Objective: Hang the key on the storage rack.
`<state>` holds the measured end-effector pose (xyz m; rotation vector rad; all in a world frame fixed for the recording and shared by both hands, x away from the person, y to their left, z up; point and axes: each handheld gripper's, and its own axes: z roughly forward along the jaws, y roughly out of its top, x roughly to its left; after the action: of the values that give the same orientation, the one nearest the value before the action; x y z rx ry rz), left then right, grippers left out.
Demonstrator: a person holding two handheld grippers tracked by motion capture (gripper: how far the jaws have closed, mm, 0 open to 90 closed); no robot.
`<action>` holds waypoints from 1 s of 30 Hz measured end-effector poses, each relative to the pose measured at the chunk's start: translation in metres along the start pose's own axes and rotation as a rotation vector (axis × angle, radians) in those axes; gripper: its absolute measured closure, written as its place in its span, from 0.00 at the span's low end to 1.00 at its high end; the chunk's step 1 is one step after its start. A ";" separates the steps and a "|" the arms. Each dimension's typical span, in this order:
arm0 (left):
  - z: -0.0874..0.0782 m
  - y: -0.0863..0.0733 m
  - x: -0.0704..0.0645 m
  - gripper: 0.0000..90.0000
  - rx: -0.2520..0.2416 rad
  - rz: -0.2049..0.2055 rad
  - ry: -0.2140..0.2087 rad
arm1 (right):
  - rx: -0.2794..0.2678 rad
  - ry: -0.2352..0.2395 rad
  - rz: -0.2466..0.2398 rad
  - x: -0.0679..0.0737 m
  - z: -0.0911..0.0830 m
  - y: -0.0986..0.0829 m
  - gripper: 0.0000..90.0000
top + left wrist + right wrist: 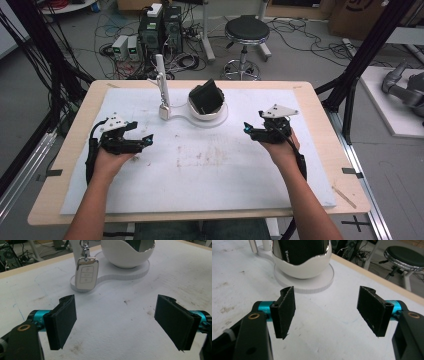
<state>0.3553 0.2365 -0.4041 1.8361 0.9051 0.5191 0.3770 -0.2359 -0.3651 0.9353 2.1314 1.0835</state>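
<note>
Hanging from a white stand (161,80) at the far side of the worktop (75,150), the key fob (86,275) dangles by a metal clip, its lower end touching or just above the stand's flat white base (120,275). It looks light, stiff and glossy, so likely slippery; squeezing across its narrow edges near the middle seems the safest hold, and it will probably swing when touched. Just beside it on the same base sits a white egg-shaped cup (302,267) holding a black boxy object (299,250), probably heavier and best left alone. The left gripper (116,320) faces the fob with its fingers (63,320) spread wide and empty. The right gripper (325,311) points toward the cup, fingers likewise wide apart, holding nothing.
</note>
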 end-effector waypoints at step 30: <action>-0.007 -0.003 -0.006 0.20 0.015 0.025 0.008 | 0.068 0.049 0.137 -0.006 0.014 -0.049 0.24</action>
<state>0.3457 0.2369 -0.4039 1.8619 0.8946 0.5363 0.3749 -0.2552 -0.4132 1.1119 2.1828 1.1163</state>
